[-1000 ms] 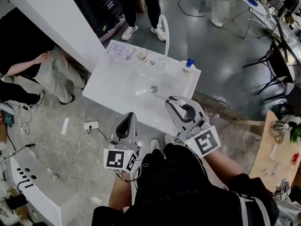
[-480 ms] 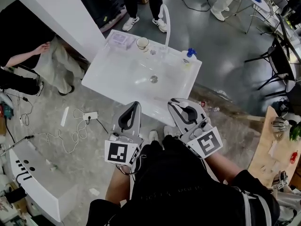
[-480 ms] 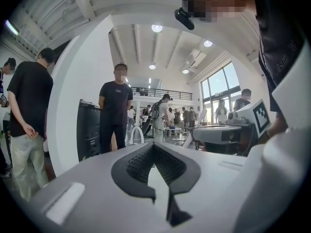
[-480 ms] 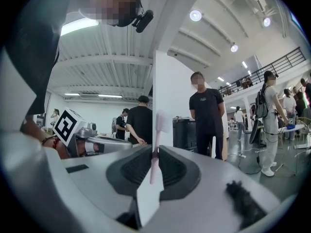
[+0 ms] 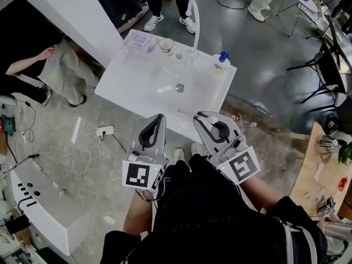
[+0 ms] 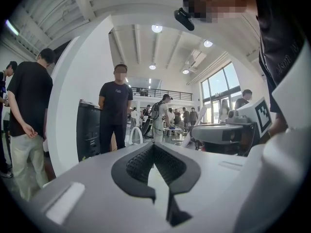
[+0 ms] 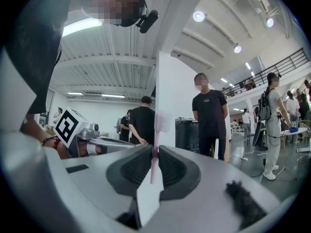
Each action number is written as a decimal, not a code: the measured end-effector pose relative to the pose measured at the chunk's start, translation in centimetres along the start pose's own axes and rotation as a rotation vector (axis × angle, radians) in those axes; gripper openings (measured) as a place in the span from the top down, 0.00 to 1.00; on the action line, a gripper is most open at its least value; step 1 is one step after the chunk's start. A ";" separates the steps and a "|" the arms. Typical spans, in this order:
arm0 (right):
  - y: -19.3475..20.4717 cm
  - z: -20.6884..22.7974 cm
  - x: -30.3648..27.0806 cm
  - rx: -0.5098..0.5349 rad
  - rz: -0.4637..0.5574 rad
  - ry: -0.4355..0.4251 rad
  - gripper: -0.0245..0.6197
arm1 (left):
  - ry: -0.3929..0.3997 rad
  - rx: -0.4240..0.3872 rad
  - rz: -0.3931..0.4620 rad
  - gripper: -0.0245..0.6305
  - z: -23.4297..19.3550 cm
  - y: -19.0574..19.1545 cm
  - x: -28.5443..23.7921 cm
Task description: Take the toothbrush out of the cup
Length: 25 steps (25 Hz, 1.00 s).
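The head camera looks steeply down from above the person; the counter [image 5: 137, 87] lies ahead of the left gripper [image 5: 159, 117] and right gripper [image 5: 201, 117]. Each gripper camera sits close behind its jaws, facing level across the counter. Both share the bystander in black [image 6: 115, 110] beyond it.

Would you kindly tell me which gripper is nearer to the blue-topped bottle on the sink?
Right. The right gripper, jaws shut on the toothbrush, is held before the sink's near edge, roughly in line with the blue-topped bottle; the left gripper sits beside it, farther left.
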State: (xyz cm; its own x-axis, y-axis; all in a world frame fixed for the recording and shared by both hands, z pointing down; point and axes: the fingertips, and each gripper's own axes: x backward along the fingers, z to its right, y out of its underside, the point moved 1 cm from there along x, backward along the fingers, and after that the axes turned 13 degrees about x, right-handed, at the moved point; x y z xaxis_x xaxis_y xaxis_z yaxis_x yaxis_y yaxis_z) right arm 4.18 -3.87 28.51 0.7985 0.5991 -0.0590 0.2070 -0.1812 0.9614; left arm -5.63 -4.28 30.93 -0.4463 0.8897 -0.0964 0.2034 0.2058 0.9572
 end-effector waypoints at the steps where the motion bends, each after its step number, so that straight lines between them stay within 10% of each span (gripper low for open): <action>1: 0.0 -0.1 0.1 0.000 0.003 0.000 0.88 | -0.002 0.000 0.000 0.95 0.1 0.0 0.0; 25: 0.2 -0.1 -0.1 -0.017 0.021 -0.016 0.88 | -0.034 0.010 0.004 0.95 0.0 0.3 0.0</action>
State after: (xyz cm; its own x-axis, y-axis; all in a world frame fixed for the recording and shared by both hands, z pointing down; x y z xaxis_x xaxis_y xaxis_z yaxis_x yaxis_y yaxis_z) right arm 4.06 -3.94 28.75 0.8116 0.5826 -0.0433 0.1806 -0.1797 0.9670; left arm -5.53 -4.18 31.24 -0.4155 0.9038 -0.1022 0.2141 0.2064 0.9548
